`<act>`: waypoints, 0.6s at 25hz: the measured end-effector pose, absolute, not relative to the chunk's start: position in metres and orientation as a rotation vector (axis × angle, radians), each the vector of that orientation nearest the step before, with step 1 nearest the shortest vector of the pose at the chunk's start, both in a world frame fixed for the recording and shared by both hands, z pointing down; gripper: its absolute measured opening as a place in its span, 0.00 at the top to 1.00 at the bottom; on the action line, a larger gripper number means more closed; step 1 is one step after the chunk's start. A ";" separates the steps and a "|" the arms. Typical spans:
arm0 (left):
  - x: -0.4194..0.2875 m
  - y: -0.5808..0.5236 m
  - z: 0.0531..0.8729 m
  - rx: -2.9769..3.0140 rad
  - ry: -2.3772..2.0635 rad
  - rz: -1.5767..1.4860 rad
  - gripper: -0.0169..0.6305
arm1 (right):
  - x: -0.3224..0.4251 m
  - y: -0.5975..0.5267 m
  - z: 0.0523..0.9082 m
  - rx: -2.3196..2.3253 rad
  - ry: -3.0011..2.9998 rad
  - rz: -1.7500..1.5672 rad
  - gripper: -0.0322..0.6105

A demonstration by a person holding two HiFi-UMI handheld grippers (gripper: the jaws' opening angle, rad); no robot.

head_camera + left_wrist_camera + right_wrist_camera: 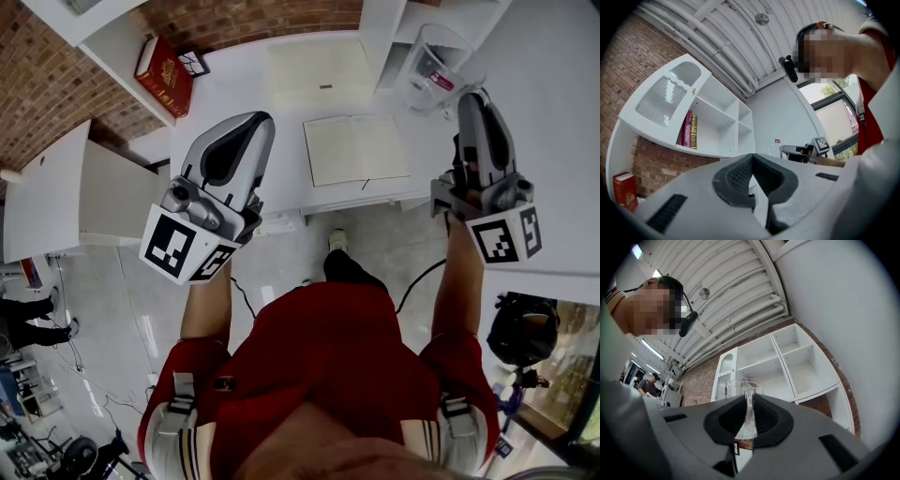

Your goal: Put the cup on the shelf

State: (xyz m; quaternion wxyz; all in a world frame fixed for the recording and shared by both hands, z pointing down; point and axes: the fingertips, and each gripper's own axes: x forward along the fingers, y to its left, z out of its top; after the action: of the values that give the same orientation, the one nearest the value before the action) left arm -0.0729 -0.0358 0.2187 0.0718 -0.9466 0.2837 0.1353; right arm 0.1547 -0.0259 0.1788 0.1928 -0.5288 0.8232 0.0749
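Gripping the clear cup (437,64) by its handle, the right gripper (473,96) was clenched, with the thin clear handle pinched between its pads (765,417). The cup was held in the air just in front of the white shelf (787,366), not set in any compartment. The left gripper (253,120) was closed, jaw tips together with nothing between them, over the near edge of the white desk (253,84), left of an open notebook (354,148). A red book (166,73) lay at the desk's back left. Pink and gold books (690,130) stood upright in one shelf compartment.
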 end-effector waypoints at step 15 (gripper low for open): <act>-0.023 -0.136 0.208 -2.799 0.929 0.388 0.96 | 0.207 -0.141 0.158 -1.417 2.355 0.239 0.91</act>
State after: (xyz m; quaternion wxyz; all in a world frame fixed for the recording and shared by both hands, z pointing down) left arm -0.0226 -0.1364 0.2075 0.0836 -0.9377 0.3114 0.1298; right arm 0.2067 -0.1411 0.1577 0.1900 -0.5042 0.8381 0.0849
